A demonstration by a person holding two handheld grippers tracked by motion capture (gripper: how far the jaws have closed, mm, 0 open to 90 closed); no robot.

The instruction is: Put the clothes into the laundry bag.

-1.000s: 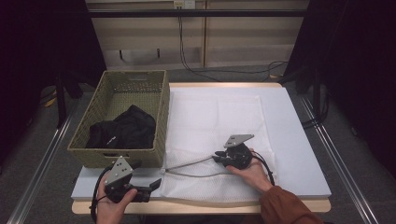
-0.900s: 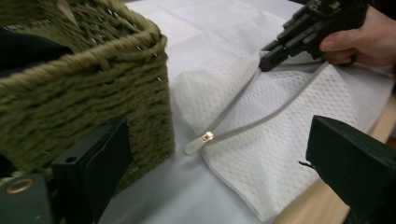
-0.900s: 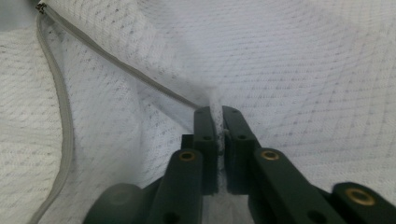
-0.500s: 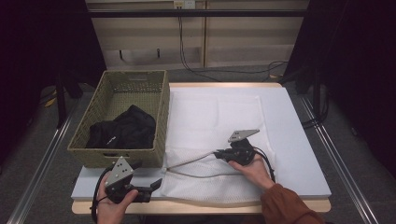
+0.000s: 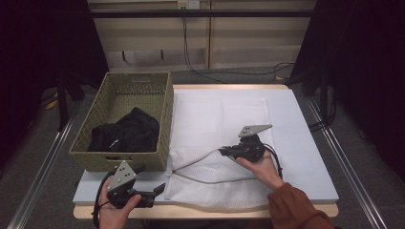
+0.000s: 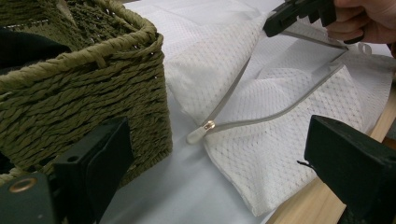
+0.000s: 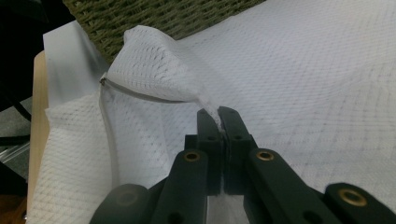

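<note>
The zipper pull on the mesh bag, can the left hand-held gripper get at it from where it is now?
Probably yes. The left hand-held gripper is open, and the zipper pull lies on bare table ahead of its jaws, beside the basket, with nothing between.

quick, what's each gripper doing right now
Left gripper: open, holding nothing, near the basket.
Right gripper: shut on the mesh bag, upper edge of its zipper opening.

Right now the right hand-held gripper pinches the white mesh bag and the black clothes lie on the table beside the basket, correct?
Not quite. The right hand-held gripper does pinch the white mesh bag, but the black clothes lie inside the basket, as the high view shows.
</note>
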